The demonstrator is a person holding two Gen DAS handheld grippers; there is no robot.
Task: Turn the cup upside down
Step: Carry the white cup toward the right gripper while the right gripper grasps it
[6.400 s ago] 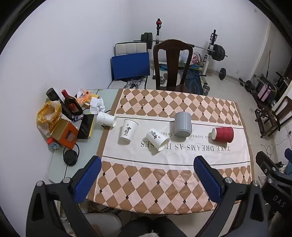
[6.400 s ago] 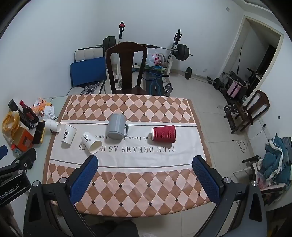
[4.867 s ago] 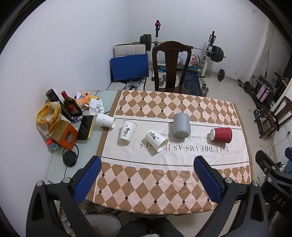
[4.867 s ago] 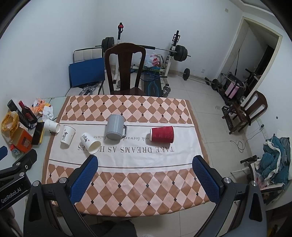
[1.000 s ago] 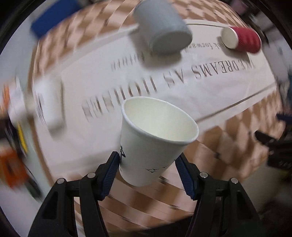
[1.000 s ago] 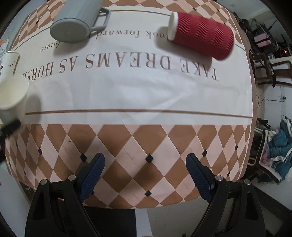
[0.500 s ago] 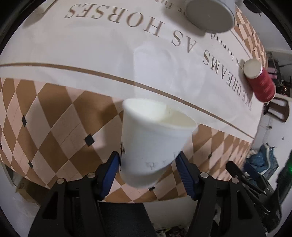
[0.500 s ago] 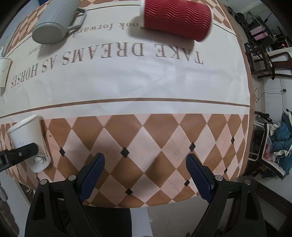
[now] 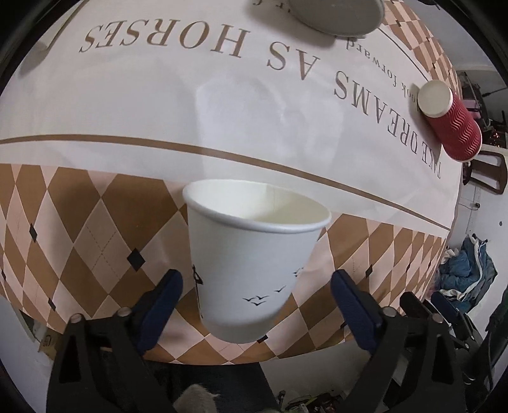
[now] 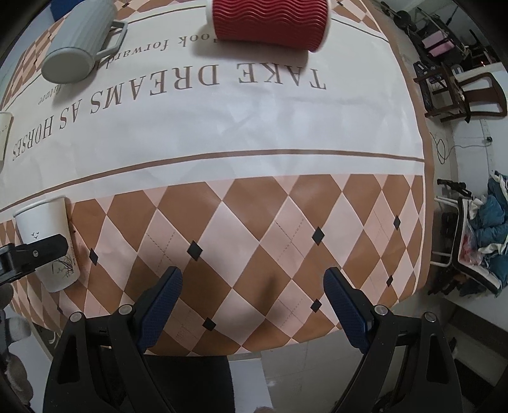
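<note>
My left gripper (image 9: 255,305) is spread, its blue pads (image 9: 162,305) standing clear of the white paper cup (image 9: 254,267) that sits between them; a gap shows on each side of the cup wall, so nothing is clamped. In the left wrist view the cup's open rim faces the tablecloth (image 9: 222,111) and its closed base points back toward the camera, the wall bearing small dark bird marks. In the right wrist view the same cup (image 10: 47,241) appears at the near left part of the cloth, on the brown-and-pink diamond border, rim toward the white band and base toward the table edge, with one black finger of the left gripper crossing in front of it; I cannot tell from either view whether the rim rests fully on the cloth. My right gripper (image 10: 254,305) is wide apart and holds nothing, hovering over the diamond border (image 10: 254,228) near the table's front edge. Farther off, on the white lettered band, a red ribbed cup (image 10: 270,22) lies on its side, and a grey mug (image 10: 79,38) with a handle stands to its left.
</note>
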